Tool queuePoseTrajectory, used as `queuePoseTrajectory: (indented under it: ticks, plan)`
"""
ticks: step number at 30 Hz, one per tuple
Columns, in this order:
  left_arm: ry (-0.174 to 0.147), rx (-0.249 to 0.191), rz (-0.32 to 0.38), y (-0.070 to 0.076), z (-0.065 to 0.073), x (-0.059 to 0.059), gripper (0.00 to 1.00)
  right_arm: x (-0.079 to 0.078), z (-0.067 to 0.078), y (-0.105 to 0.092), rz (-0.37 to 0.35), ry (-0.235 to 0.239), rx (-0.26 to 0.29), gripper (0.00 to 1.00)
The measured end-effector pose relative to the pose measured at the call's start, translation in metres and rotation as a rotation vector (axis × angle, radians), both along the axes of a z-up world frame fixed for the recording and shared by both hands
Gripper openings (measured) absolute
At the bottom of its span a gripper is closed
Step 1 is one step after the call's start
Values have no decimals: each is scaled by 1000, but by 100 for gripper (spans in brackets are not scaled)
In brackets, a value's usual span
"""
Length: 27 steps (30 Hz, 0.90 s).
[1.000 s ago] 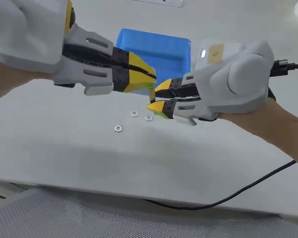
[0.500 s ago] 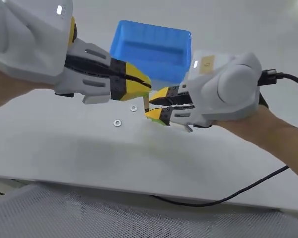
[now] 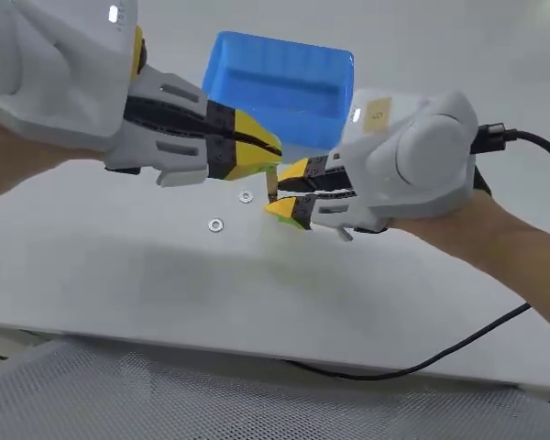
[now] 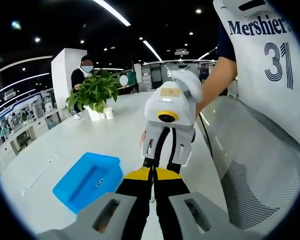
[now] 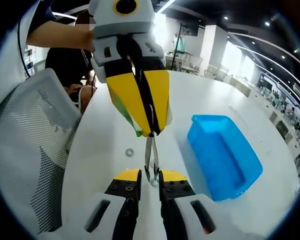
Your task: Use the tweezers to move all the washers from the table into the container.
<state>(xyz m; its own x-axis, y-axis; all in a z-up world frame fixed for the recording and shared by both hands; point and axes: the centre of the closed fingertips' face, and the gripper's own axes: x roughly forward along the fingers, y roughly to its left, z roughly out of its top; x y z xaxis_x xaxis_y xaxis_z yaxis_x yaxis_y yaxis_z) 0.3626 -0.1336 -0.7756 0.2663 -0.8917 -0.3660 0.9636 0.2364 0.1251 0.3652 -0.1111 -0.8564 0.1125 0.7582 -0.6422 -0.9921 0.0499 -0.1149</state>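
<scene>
The left gripper (image 3: 275,151) is clamped on the tweezers (image 5: 151,155). Their tips reach between the slightly parted jaws of the right gripper (image 5: 150,176), at a washer (image 5: 154,183). The container (image 3: 284,92) stands just beyond both grippers.

The left gripper (image 3: 273,151) is pointing right and downward, its jaws pinching tweezers (image 5: 150,157). The right gripper (image 3: 275,191) is pointing left toward it, jaws slightly parted either side of the tweezers' lower end. Both forearms are reaching inward.

Left gripper (image 4: 154,173) jaws pinched together, tip-to-tip w/ right gripper (image 4: 161,160) facing the cam. Blue container (image 4: 65,193) bottom left, 2 washers (image 4: 99,182) inside. Potted plant (image 4: 92,92) in bg.
</scene>
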Motion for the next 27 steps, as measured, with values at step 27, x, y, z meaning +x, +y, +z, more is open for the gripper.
queuePoseTrajectory:
  ticks: [27]
  plan:
    - [31,-11,-14,-3,-4,1,4,1,-8,-3,13,27,-18,11]
